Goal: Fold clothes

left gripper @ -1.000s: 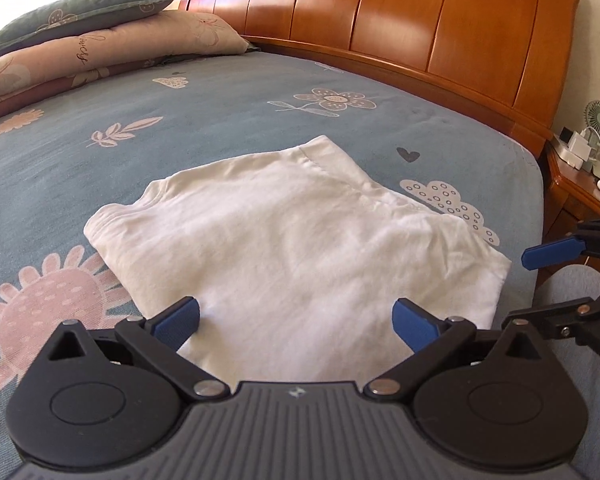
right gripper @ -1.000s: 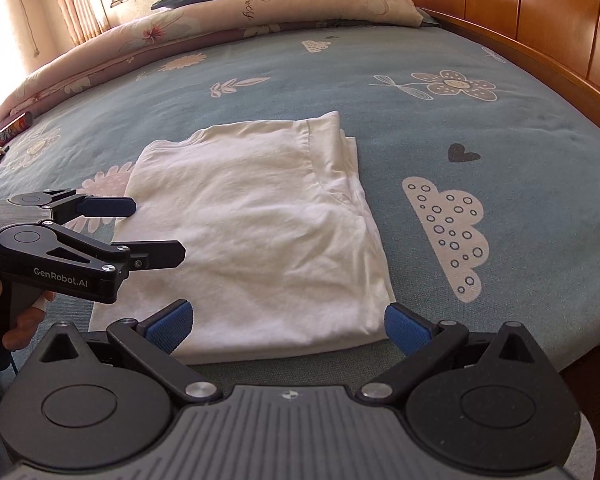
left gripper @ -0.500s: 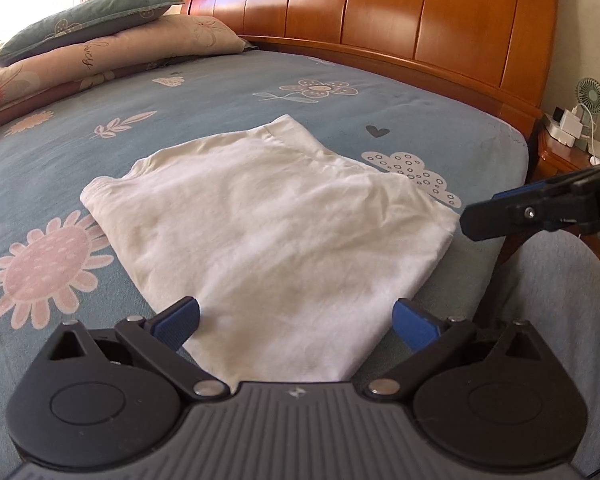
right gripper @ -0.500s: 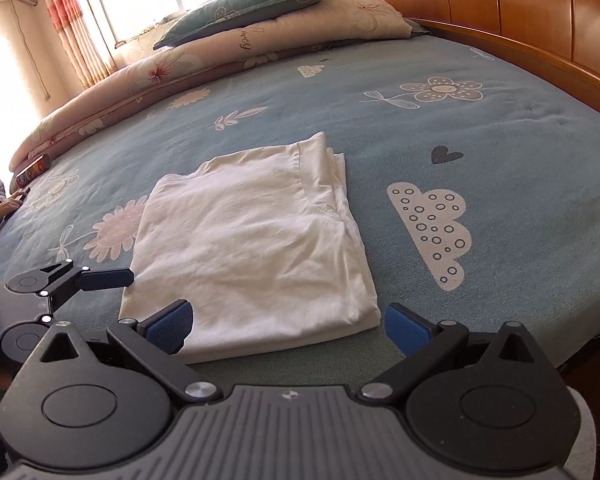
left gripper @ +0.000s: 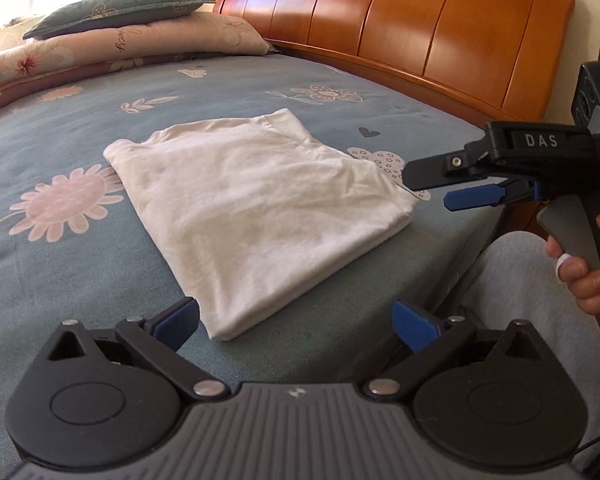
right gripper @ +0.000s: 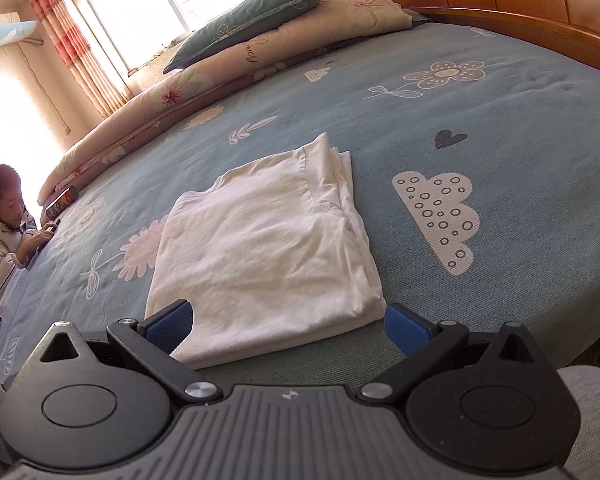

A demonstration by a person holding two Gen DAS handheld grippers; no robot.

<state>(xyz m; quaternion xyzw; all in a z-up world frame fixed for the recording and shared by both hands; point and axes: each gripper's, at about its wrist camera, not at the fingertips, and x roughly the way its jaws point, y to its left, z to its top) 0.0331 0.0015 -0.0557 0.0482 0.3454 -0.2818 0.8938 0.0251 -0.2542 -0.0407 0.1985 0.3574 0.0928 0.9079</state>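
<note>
white shirt (left gripper: 256, 216) folded flat near bed edge (left gripper: 440, 280) — both grippers, left gripper (left gripper: 296, 320) and right gripper (right gripper: 288, 326), spread wide, empty; if refolding, pinch all layers.

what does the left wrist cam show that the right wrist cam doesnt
Only the left wrist view shows the right gripper from the side, marked DAS, with the hand holding its handle and a grey-clad leg by the bed edge.

Only the right wrist view shows the window, striped curtains, a seated person at the far bedside and a can on the bed.

Both show the folded white shirt lying flat on the blue floral sheet, the pillows, the wooden headboard, and open blue-padded fingers touching nothing.
</note>
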